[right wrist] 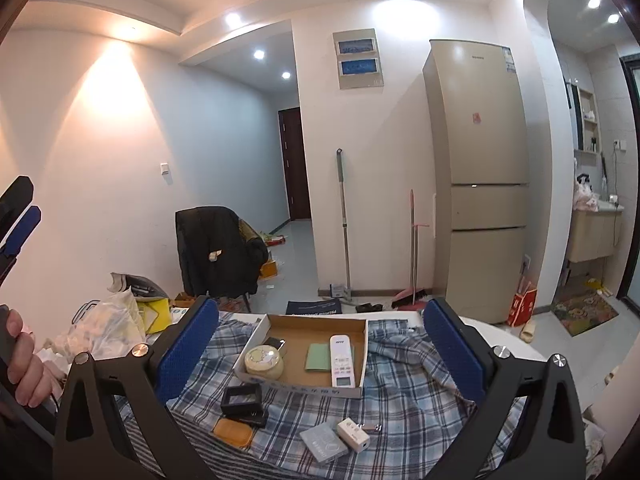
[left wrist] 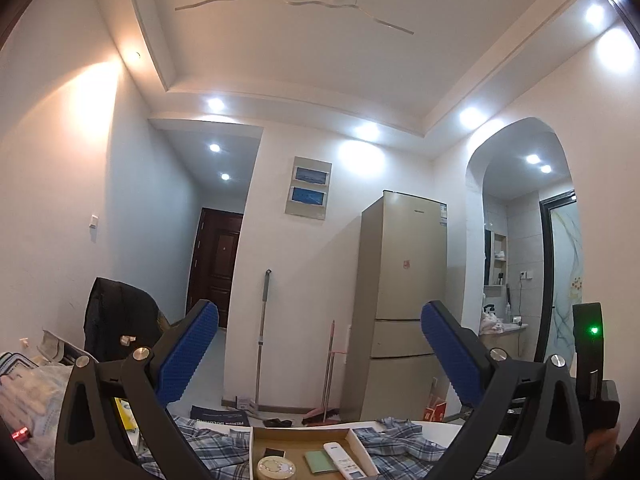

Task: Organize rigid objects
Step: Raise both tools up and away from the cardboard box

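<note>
Both your left gripper (left wrist: 320, 354) and right gripper (right wrist: 320, 354) hang with jaws spread wide and nothing between them, above the plaid cloth (right wrist: 400, 384) where the cardboard tray (right wrist: 276, 322) already holds the white remote (right wrist: 341, 360), round tin (right wrist: 264, 361) and green card (right wrist: 318, 357).

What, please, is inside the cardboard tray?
In the tray: a white remote, green card, round tin and a small dark item, partly hidden behind the tin.
</note>
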`<state>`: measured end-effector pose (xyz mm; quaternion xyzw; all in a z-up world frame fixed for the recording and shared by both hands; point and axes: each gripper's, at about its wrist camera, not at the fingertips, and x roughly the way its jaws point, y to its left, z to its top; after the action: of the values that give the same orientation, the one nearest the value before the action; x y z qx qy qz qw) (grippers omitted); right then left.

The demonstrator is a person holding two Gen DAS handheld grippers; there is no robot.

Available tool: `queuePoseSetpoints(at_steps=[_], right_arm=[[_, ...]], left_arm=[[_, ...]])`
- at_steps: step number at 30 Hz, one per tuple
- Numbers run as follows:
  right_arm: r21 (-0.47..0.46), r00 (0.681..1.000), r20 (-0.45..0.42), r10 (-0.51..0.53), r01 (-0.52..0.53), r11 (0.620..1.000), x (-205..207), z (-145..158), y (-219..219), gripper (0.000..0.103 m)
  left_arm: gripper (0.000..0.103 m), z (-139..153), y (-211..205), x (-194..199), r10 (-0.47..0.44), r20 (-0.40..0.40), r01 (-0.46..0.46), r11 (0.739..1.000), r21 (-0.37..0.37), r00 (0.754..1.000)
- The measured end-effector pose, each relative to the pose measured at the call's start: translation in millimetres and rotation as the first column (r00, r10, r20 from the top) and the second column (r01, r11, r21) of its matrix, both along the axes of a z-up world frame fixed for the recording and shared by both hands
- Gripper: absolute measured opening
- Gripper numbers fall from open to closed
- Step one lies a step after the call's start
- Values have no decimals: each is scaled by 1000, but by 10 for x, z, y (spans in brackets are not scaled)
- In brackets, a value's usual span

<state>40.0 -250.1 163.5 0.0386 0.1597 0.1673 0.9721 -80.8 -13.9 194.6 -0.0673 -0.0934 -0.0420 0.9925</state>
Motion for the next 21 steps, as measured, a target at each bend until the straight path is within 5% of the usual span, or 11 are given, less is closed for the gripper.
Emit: queuePoseSetpoints(at_steps=[8, 15, 21], right_arm=[[-13, 1000, -24, 18, -18, 1000, 54, -222, -49, 102], [-15, 997, -78, 24, -25, 1000, 256, -519, -91, 101], [-53, 994, -108, 11, -17, 998, 457, -775, -69, 83]], left_arm=[[103, -316, 4, 198, 149, -53, -150, 989, -9, 987], [103, -574, -76, 314, 110, -52, -111, 994, -8, 993], [103, -819, -26, 650, 74, -184, -72, 997, 15, 980]])
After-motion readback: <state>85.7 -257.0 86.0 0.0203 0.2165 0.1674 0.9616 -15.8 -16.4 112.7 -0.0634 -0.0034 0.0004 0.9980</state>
